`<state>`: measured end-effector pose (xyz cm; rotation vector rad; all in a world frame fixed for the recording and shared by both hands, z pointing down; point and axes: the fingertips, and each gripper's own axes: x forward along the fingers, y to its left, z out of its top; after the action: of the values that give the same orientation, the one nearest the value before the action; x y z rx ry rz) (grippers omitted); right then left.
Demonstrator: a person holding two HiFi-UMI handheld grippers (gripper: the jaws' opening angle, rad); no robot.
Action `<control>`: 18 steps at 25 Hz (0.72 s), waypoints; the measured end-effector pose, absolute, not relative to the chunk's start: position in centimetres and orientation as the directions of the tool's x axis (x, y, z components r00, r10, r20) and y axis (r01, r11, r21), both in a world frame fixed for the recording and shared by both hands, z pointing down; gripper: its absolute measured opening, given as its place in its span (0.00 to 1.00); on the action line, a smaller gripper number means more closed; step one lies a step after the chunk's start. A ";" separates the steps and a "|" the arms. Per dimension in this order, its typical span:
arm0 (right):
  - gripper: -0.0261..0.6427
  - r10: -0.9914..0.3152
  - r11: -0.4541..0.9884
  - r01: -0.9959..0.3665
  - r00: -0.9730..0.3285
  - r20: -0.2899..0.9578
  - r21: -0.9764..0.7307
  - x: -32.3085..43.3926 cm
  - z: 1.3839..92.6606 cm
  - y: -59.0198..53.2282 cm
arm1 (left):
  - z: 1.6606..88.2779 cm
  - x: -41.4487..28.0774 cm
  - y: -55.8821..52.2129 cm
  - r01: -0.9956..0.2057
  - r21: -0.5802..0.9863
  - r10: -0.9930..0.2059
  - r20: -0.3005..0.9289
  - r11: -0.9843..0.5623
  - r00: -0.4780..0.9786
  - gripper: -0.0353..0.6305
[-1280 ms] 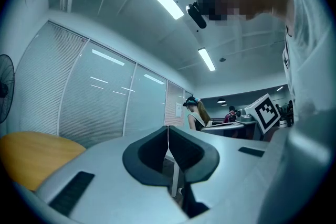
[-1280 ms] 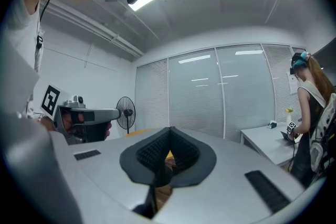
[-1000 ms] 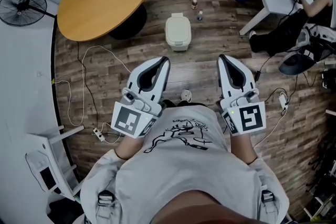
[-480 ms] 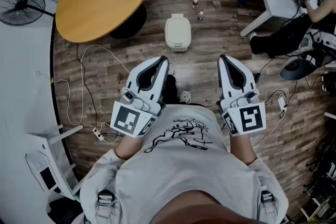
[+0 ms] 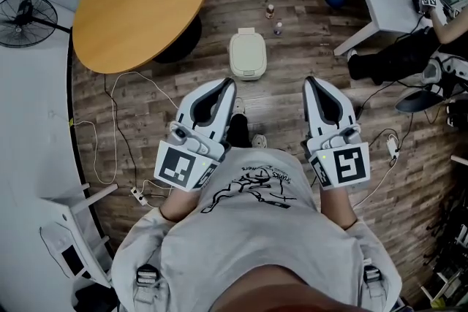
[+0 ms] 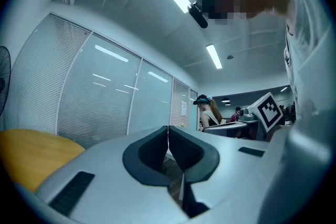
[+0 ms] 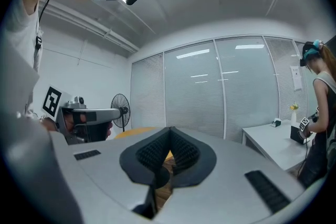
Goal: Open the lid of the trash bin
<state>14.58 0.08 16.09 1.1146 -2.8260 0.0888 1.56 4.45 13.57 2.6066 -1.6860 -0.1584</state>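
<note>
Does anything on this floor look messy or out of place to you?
Slightly. A loose white cable snakes over the wood floor at the left, a tripping risk, and two small bottles stand on the floor just beyond the trash bin. The bin itself sits upright, lid shut.

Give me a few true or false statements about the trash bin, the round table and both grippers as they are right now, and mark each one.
1. The trash bin has its lid down. True.
2. The left gripper is clamped on the lid. False: its jaws are together on nothing, and in the head view it is short of the bin.
3. In the head view, the round wooden table stands to the left of the bin. True.
4. The right gripper has its jaws wide apart. False: they are shut, with nothing between them.
</note>
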 end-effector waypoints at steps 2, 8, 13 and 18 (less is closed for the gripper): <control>0.05 -0.676 0.732 -0.682 -0.727 0.120 -0.013 13.5 16.0 -1.3 | 13.6 0.5 3.1 -0.908 0.088 -0.912 -0.068 -0.410 0.405 0.08; 0.05 -0.673 0.735 -0.678 -0.730 0.119 -0.005 9.8 15.4 -5.2 | 13.4 -2.9 -0.9 -0.904 0.092 -0.909 -0.071 -0.417 0.412 0.08; 0.05 -0.672 0.736 -0.677 -0.730 0.121 0.001 6.3 15.1 -8.0 | 13.2 -6.2 -3.7 -0.902 0.092 -0.906 -0.075 -0.422 0.416 0.08; 0.05 -0.667 0.741 -0.672 -0.734 0.125 0.006 3.0 15.0 -10.4 | 13.1 -9.4 -5.9 -0.903 0.094 -0.907 -0.074 -0.420 0.414 0.09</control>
<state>3.05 -10.42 15.01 1.0891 -2.8191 0.0595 -9.43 -5.91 13.11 2.6087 -1.6700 -0.1752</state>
